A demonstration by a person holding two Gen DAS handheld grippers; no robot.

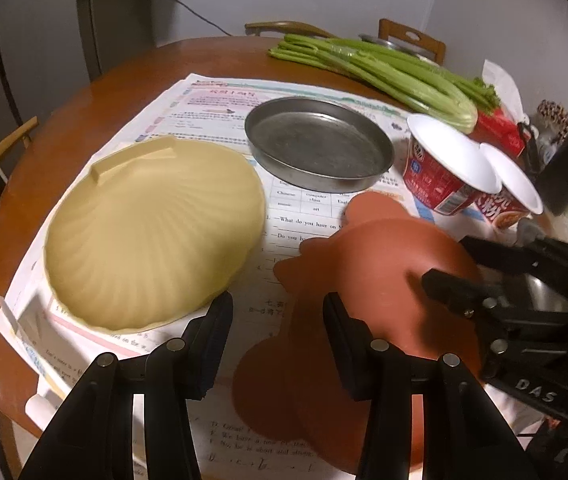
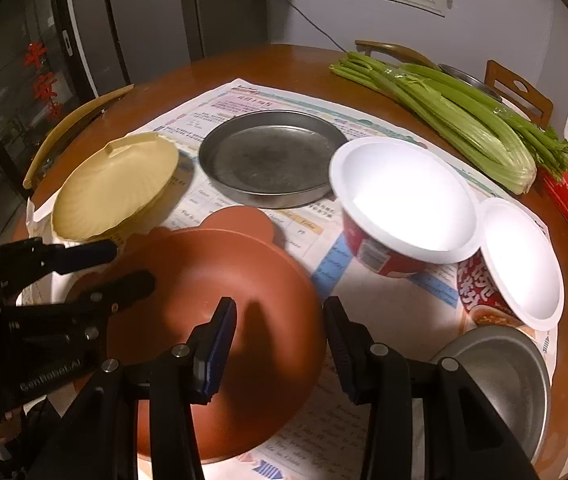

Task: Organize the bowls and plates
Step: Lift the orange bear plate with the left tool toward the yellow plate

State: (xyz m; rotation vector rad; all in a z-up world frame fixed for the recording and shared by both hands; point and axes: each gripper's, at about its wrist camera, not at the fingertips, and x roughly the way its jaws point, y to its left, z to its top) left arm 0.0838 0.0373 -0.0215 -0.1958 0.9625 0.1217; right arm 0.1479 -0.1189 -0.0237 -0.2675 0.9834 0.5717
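A brown plate (image 1: pixel 364 264) (image 2: pixel 224 280) with round ear-like lobes is over the newspaper, in front of both grippers. My right gripper (image 2: pixel 278 312) (image 1: pixel 443 260) is shut on its right rim, one finger inside the dish and one outside. My left gripper (image 1: pixel 276 318) (image 2: pixel 134 264) straddles the plate's left edge with its jaws apart and not pressing. A yellow shell-shaped plate (image 1: pixel 152 232) (image 2: pixel 116 188) lies to the left. A round metal pan (image 1: pixel 316 144) (image 2: pixel 272 156) sits behind. Two red paper bowls (image 1: pixel 452 156) (image 2: pixel 404 196) with white insides lean together on the right.
A metal bowl (image 2: pixel 500 380) sits near the table's front right edge. Celery (image 2: pixel 444 100) lies along the far right. Newspaper (image 1: pixel 212 100) covers the round wooden table (image 1: pixel 64 128). Chair backs (image 2: pixel 520 92) stand around the rim.
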